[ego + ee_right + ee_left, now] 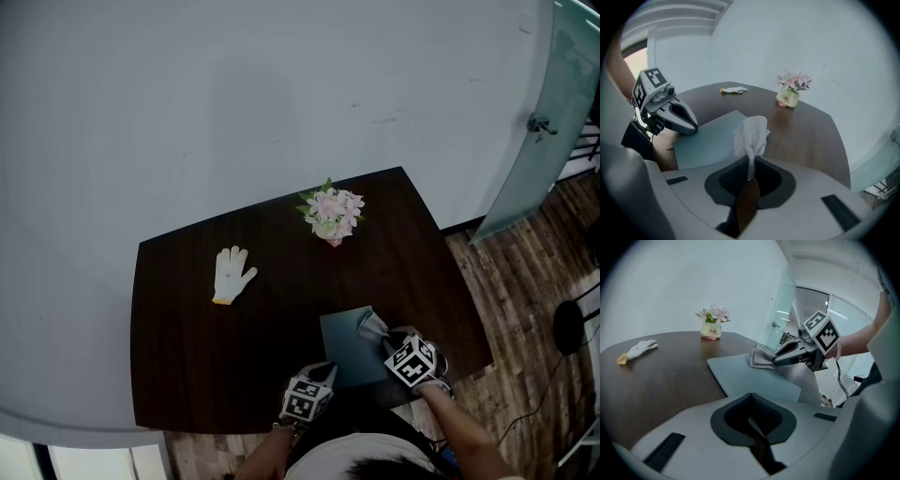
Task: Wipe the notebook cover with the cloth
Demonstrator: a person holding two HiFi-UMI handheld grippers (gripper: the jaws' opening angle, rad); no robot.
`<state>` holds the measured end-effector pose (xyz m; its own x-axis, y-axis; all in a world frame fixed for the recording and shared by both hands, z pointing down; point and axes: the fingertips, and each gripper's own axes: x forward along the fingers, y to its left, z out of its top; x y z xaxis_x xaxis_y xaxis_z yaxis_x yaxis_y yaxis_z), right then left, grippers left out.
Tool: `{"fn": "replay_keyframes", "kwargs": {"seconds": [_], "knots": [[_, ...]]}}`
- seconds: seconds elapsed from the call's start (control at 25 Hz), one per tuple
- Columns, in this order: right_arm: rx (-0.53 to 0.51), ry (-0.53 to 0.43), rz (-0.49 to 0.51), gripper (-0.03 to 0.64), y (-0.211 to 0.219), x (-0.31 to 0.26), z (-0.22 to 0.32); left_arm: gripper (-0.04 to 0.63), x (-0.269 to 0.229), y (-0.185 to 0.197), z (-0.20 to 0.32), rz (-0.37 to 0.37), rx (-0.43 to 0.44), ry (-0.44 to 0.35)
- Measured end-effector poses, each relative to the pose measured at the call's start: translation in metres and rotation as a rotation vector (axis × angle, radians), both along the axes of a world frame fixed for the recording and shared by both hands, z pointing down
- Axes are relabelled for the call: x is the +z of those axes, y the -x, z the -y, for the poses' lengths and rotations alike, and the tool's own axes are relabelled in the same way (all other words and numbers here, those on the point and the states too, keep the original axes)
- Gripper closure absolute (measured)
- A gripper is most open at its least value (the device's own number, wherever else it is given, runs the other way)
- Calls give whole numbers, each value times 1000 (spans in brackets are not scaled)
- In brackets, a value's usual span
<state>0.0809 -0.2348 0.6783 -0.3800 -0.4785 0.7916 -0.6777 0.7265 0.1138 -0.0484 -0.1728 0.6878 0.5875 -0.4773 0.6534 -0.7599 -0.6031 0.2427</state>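
A teal notebook [349,352] lies flat near the table's front edge, also seen in the left gripper view [750,378] and the right gripper view [710,140]. My right gripper [384,339] is shut on a white-grey cloth [371,325], and the cloth [751,133] bunches out past the jaws and rests on the notebook's far right corner. My left gripper [323,369] is shut with nothing in it. Its tip [693,127] sits at the notebook's near left edge; whether it touches is unclear.
A white work glove [232,274] lies at the table's left middle. A small pot of pink flowers [332,216] stands at the back edge. The dark wooden table [206,366] backs onto a pale wall. A glass panel [544,122] and wood floor are on the right.
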Motion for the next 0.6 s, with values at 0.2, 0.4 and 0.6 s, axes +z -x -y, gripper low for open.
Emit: {"fn": "replay_keyframes", "kwargs": {"seconds": [0.2,0.4,0.6], "knots": [[20,-47,63,569,2,-16,0,577,-3,3,2,-23,-44,-19],[-4,-73,107,569,14,-29,-3,577,-6,6,0,-59,-101,-41],[-68,-70,135,569,39,-30,-11,577,-9,6,-12,-57,-122,-40]]}}
